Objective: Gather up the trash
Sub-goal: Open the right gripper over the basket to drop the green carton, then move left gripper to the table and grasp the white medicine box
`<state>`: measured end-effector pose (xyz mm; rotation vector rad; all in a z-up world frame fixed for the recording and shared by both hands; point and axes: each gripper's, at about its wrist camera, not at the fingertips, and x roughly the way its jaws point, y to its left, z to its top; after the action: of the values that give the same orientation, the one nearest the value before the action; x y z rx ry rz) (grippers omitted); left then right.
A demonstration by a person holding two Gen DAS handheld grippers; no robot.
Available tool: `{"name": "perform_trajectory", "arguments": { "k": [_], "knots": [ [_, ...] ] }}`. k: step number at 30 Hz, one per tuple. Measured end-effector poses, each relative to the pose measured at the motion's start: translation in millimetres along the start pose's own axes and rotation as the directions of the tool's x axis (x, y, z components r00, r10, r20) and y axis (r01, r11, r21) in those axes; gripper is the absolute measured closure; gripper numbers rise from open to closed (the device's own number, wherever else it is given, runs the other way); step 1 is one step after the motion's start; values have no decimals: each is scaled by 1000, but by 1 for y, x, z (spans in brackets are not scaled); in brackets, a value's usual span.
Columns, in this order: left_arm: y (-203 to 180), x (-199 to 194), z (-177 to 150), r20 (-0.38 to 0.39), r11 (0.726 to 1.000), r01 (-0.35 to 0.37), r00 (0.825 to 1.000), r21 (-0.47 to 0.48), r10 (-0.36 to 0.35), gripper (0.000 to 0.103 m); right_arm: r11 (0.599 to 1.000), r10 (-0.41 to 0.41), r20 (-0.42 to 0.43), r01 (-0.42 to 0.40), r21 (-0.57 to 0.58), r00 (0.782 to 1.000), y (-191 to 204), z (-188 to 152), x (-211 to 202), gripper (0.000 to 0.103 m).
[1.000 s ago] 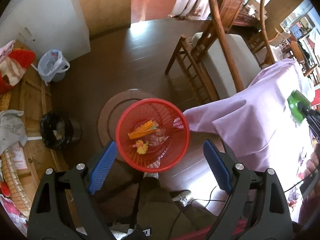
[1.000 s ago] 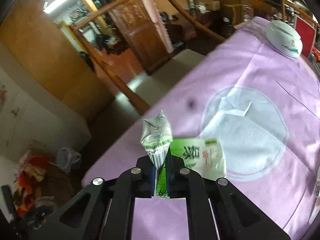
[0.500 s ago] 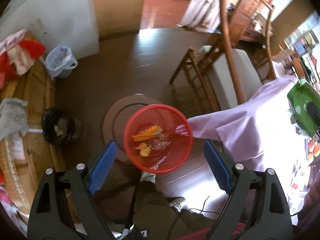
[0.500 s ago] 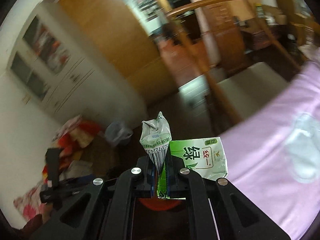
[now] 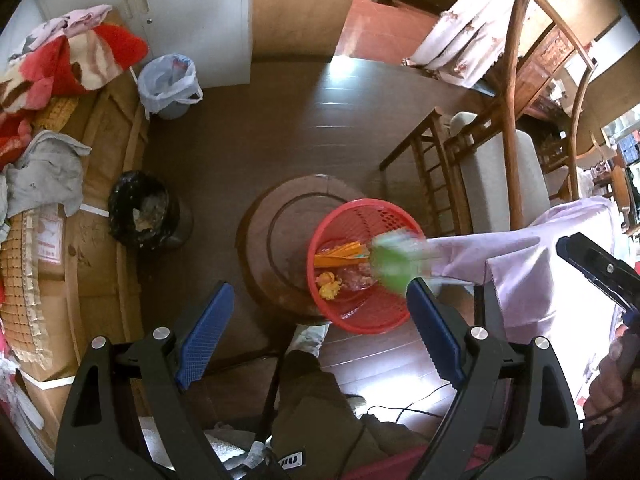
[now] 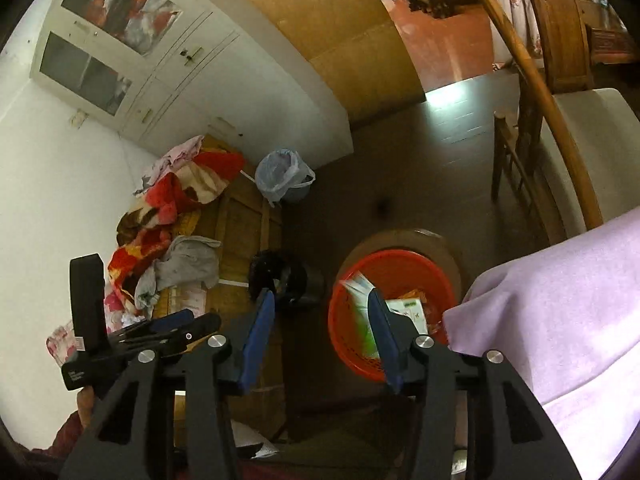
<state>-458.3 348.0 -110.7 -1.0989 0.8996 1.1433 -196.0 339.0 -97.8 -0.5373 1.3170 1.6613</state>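
A red mesh basket (image 5: 362, 320) stands on a round wooden stool (image 5: 276, 236) beside the purple-clothed table (image 5: 532, 264). It holds orange and yellow scraps. A green and white wrapper (image 5: 394, 264) is blurred in mid-air over the basket's right rim; in the right wrist view the wrapper (image 6: 362, 320) shows inside the basket (image 6: 344, 344). My left gripper (image 5: 318, 336) is open and empty above the floor left of the basket. My right gripper (image 6: 322, 338) is open and empty above the basket's left rim.
A black-lined bin (image 5: 140, 216) and a bin with a pale bag (image 5: 170, 84) stand by cardboard boxes (image 5: 96, 216) piled with clothes. A wooden chair (image 5: 492, 168) stands behind the basket. The person's leg (image 5: 312, 400) is below.
My right gripper swung from over the table to above the basket, opened, and let go of the green and white wrapper, which is dropping into the basket. The left gripper stayed open.
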Motion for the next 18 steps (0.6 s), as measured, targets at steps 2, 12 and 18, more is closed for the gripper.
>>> {"name": "perform_trajectory", "arguments": {
  "k": [2, 12, 18],
  "knots": [
    [-5, 1, 4, 0, 1000, 16, 1000, 15, -16, 18, 1000, -29, 37, 29, 2, 999, -3, -2, -15, 54],
    [-96, 13, 21, -19, 962, 125, 992, 244, -124, 18, 975, -180, 212, 147, 164, 960, -51, -37, -108, 49],
    [-191, 18, 8, -69, 864, 208, 978, 458, -199, 18, 909, -339, 322, 220, 353, 884, -91, -93, -181, 45]
  ]
}}
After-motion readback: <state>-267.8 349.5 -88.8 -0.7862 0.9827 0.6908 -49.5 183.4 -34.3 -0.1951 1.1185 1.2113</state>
